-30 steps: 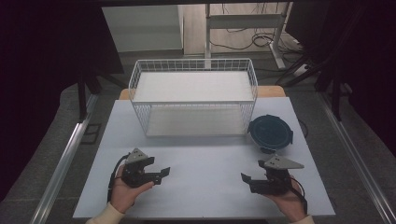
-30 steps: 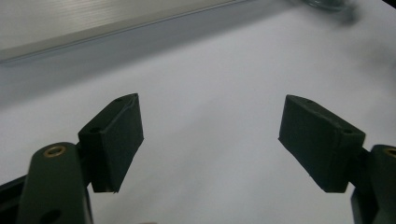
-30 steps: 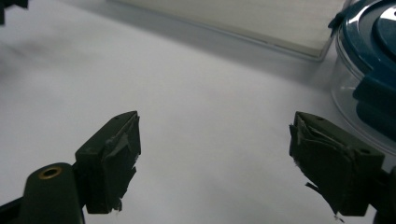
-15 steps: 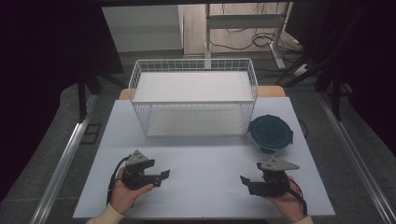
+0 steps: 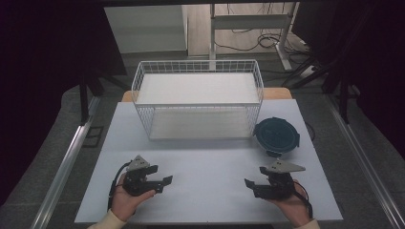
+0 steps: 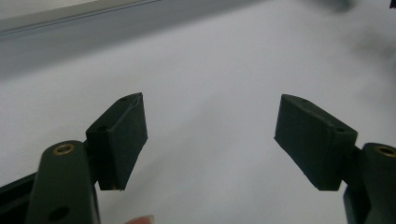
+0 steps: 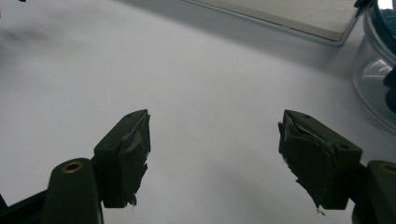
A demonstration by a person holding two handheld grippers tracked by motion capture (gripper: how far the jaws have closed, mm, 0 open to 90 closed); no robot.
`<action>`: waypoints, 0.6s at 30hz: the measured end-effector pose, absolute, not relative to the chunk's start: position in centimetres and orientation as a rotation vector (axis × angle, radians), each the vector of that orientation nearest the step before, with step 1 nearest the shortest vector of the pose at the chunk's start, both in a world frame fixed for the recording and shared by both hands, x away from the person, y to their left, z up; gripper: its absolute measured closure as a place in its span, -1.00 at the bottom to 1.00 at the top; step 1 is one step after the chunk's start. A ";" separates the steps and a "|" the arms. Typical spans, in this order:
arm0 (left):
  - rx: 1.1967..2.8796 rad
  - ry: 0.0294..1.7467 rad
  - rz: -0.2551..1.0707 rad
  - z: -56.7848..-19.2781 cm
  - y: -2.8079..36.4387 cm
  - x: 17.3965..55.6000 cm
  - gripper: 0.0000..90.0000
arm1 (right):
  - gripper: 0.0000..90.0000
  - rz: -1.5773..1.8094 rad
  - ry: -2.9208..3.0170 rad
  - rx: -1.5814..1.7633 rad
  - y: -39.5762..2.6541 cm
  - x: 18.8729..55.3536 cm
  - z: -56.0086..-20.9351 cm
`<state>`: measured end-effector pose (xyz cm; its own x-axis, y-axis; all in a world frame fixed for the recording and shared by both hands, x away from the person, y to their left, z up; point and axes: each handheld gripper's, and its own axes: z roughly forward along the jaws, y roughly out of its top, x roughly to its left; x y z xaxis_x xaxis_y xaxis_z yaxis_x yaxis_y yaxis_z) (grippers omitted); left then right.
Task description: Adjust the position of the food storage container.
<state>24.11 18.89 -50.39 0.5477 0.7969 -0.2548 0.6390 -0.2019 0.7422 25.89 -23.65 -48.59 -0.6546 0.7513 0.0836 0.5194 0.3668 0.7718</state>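
**newbie_ops:** ok what am I looking at, nobody gave me a task for this one.

**me:** Same here, so I'm guessing. From the high view I've got the left gripper [image 5: 165,181] and right gripper [image 5: 248,183] both low over the near half of the table [image 5: 210,162], tips turned in toward each other. Both are spread wide with nothing between the jaws; each gripper view has bare tabletop in the gap.

**newbie_ops:** and the stuff to grab?

**me:** A white wire basket [image 5: 198,102] sits at the far middle, looks empty. Just beside its right end is a round container with a dark blue lid [image 5: 276,136]; its clear wall is at the right edge of the right gripper view. My bet is the container goes in the basket.

**newbie_ops:** tips?

**me:** I'd use the right one, it's nearer. Keep it spread, come in level, and pinch the rim or a lid tab since the body looks too broad. The pads [image 7: 130,154] have ragged tape, so close slowly.
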 end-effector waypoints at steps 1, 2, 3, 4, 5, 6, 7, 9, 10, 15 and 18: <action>1.922 1.167 0.233 -50.4 19.0 24.1 -0.44 | -0.45 1.169 2.348 1.125 -23.6 25.9 -48.6; 1.921 1.170 0.234 -50.4 19.0 24.1 -0.44 | -0.44 1.169 2.353 1.124 -23.6 26.0 -48.6; 1.919 1.173 0.237 -50.5 19.1 24.1 -0.44 | -0.44 1.169 2.353 1.124 -23.6 26.0 -48.6; 1.916 1.183 0.238 -50.6 19.3 24.2 -0.45 | -0.43 1.172 2.356 1.125 -23.6 26.1 -48.6; 1.916 1.183 0.238 -50.6 19.3 24.2 -0.45 | -0.43 1.172 2.356 1.125 -23.6 26.1 -48.6; 1.916 1.186 0.237 -50.7 19.4 24.2 -0.45 | -0.42 1.171 2.355 1.128 -23.6 26.1 -48.6; 1.917 1.188 0.239 -50.7 19.4 24.2 -0.46 | -0.42 1.172 2.357 1.133 -23.7 26.2 -48.6; 1.917 1.185 0.242 -50.8 19.5 24.2 -0.47 | -0.40 1.168 2.357 1.134 -23.8 26.2 -48.4; 1.918 1.180 0.242 -50.8 19.5 24.2 -0.48 | -0.38 1.169 2.344 1.148 -23.9 26.3 -48.1; 1.921 1.168 0.215 -50.9 19.6 24.0 -0.48 | -0.27 1.182 2.327 1.170 -24.1 26.8 -47.2; 1.919 1.160 0.203 -51.0 19.6 24.0 -0.48 | -0.23 1.189 2.304 1.185 -24.3 27.3 -46.2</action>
